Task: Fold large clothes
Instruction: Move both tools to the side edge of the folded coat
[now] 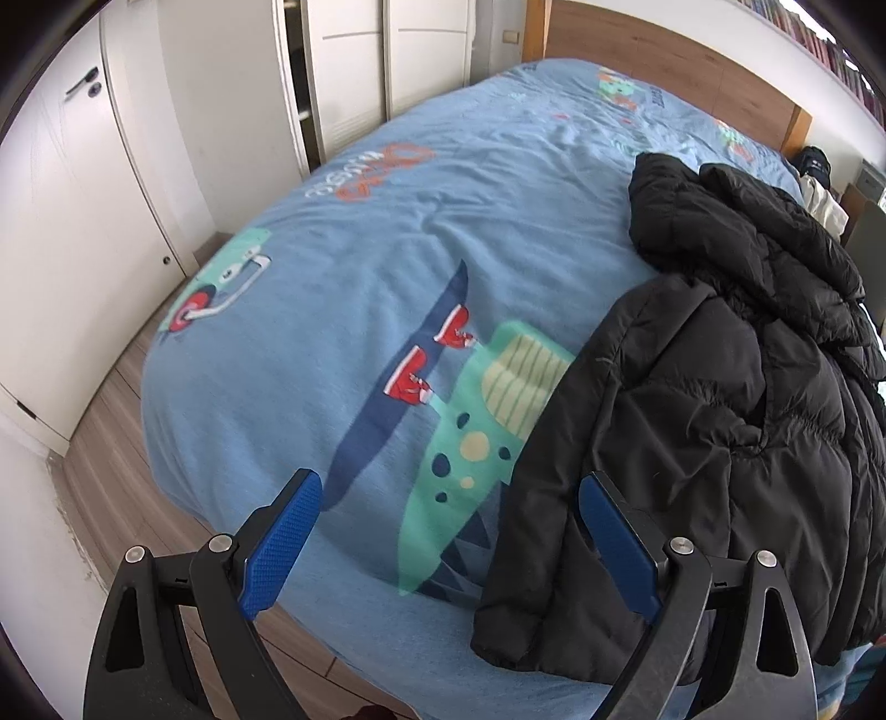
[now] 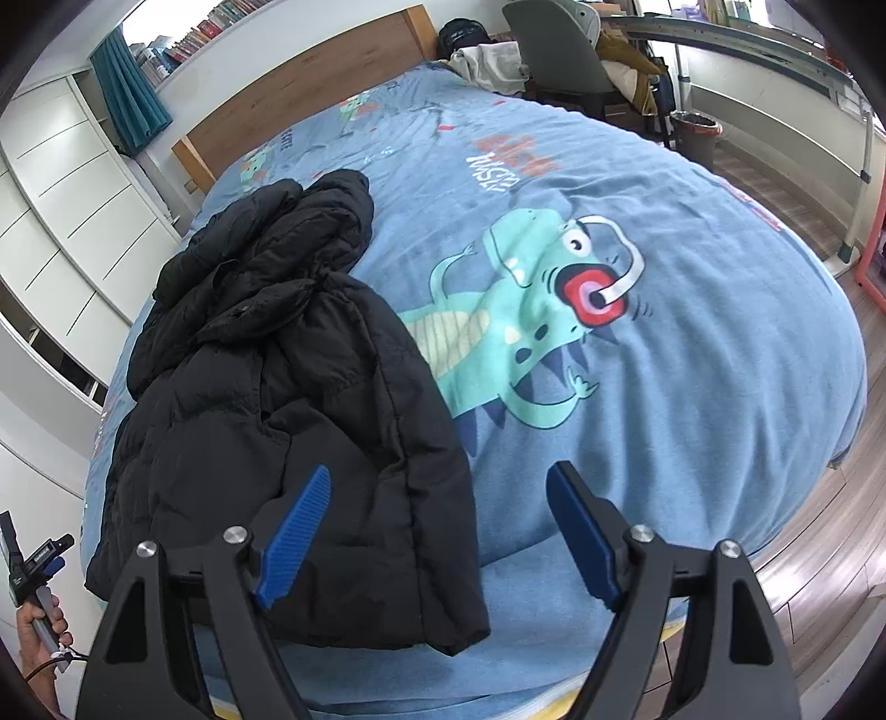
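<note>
A black puffer jacket [image 1: 720,399] lies lengthwise on the blue dinosaur-print bed cover [image 1: 387,232], its hem near the foot edge and its hood end bunched toward the headboard. It also shows in the right wrist view [image 2: 288,399] at the left. My left gripper [image 1: 448,531] is open and empty, above the foot edge, just left of the jacket's hem. My right gripper [image 2: 437,526] is open and empty, above the jacket's hem corner. The left gripper's handle and the hand holding it [image 2: 33,581] show at the lower left of the right wrist view.
White wardrobes [image 1: 83,221] stand left of the bed. A wooden headboard [image 2: 310,88] is at the far end. A grey chair with clothes [image 2: 559,50], a bin [image 2: 695,135] and a rail stand on the far right. Wooden floor [image 2: 803,526] surrounds the bed.
</note>
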Available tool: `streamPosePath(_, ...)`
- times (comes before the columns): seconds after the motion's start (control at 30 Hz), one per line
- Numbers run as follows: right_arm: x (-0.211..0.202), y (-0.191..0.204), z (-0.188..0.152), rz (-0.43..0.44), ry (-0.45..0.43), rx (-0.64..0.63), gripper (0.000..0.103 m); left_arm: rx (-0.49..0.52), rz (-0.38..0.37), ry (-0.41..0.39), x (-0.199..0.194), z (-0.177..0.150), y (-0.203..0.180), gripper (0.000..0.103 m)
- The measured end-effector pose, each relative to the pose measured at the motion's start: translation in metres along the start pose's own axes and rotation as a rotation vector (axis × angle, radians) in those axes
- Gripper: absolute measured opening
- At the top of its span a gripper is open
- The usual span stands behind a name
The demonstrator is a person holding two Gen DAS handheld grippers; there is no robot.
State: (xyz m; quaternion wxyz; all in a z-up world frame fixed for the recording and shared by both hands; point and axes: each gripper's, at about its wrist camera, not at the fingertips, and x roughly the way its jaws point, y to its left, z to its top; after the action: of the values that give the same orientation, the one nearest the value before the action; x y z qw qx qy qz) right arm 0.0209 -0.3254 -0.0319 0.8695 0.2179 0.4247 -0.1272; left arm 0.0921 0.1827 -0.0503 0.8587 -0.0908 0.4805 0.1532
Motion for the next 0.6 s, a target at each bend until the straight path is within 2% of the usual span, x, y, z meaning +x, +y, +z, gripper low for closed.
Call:
streamPosePath(0.27, 0.022, 0.006, -0.002, 0.034, 0.046, 0.001, 0.080, -0.037, -0.033, 0.055, 0.023, -0.005, 0.004, 0.093)
streamPosePath(0.6, 0.054, -0.002, -0.012, 0.109, 0.128, 0.075, 0.081, -0.100, -0.151, 0.092, 0.043, -0.002, 0.014, 0.093)
